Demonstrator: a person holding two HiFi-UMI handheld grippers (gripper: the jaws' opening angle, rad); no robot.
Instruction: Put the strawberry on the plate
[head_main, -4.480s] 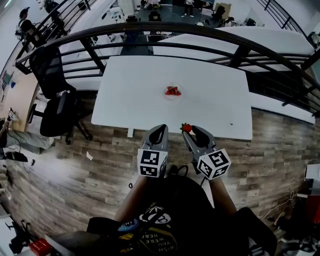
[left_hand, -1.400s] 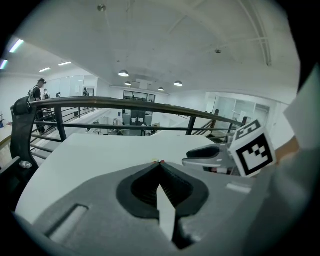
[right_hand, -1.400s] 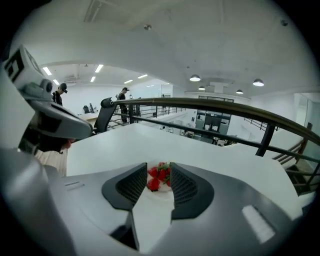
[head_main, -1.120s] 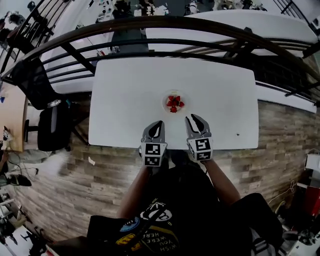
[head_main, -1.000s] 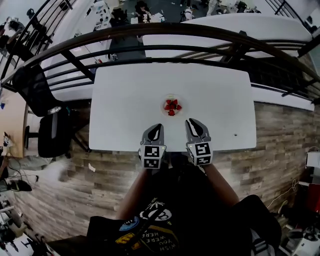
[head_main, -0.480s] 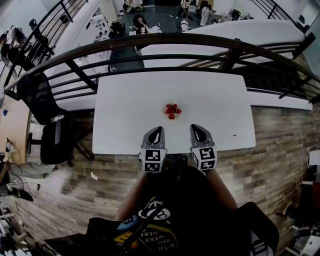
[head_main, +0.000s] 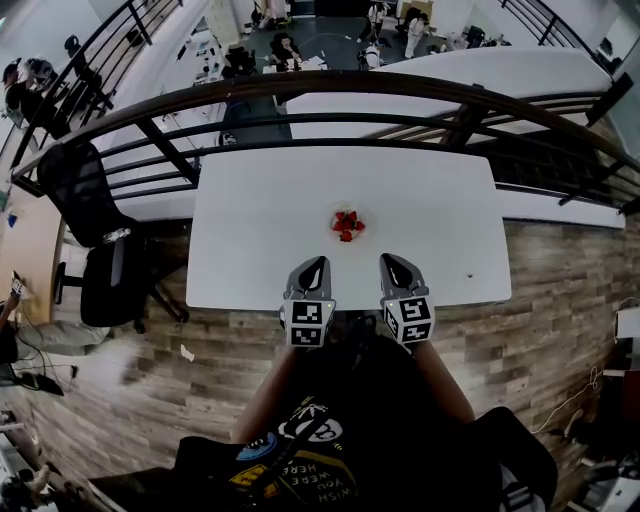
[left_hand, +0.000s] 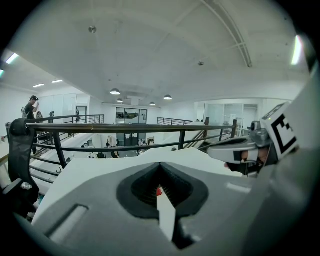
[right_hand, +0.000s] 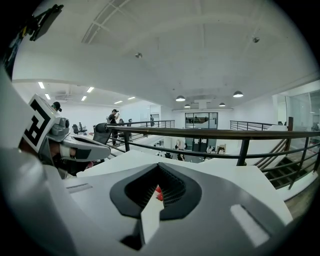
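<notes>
1. Small pale round plate (head_main: 331, 224): sitting on a white rectangular worktop (head_main: 250, 220), about midway across it, and serving as the reference point for every entry below

2. Red strawberries (head_main: 346, 224): lying in a tight cluster on the plate, touching one another; the count is not showing clearly. A sliver of the same red fruit is showing through the thin slit under the closed tips in the left gripper view (left_hand: 158, 191) and in the right gripper view (right_hand: 158, 190)

3. Left hand-held gripper (head_main: 312, 262), grey with a black-and-white marker cube: being held over the worktop's near edge, nearer the person than the plate and slightly left of it, well apart from it. Its jaws are pressing together tip to tip (left_hand: 160, 165) and gripping nothing

4. Right hand-held gripper (head_main: 390, 258), same build: being held nearer the person than the plate and slightly right of it, well apart from it. Its jaws are meeting fully (right_hand: 159, 166) and carrying nothing

5. Black metal railing (head_main: 300, 95): curving across beyond the plate, past the worktop's far edge

6. Black office chair (head_main: 95, 230): standing far left of the plate, off the worktop, on a wood-plank floor (head_main: 560, 300)

7. Person in a black printed shirt (head_main: 330, 430): facing the plate from the near side, bare forearms reaching to both grippers
</notes>
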